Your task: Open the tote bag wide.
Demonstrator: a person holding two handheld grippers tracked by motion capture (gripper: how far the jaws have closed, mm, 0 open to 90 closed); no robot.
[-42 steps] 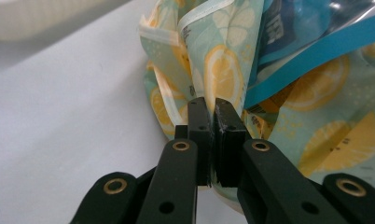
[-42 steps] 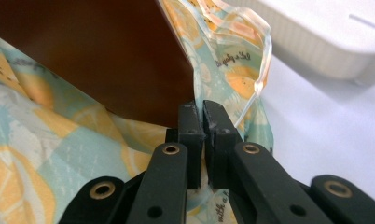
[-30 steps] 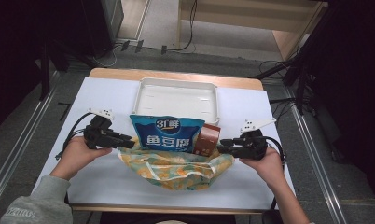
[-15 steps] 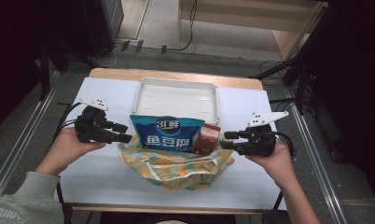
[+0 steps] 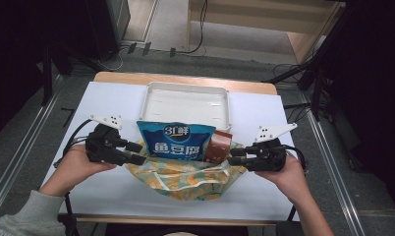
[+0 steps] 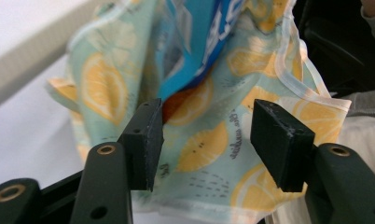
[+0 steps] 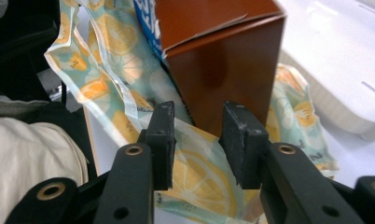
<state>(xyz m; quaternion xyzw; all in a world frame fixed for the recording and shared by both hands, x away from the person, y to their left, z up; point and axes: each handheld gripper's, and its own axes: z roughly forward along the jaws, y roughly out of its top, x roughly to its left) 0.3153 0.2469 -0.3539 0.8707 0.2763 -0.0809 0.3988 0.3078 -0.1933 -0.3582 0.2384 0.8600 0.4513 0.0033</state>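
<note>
Flanking lemon-print bag [image 5: 185,174]: left gripper [image 5: 134,152] jaws just opened, empty; right gripper [image 5: 235,156] jaws apart.

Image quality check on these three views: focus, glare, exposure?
High view: white table evenly lit, surroundings nearly black, slightly soft. Left gripper view: jaws sharp, lemon-print bag soft, blue packet blurred. Right gripper view: jaws crisp, brown box carries a dull sheen, white tray close to blown out.
</note>
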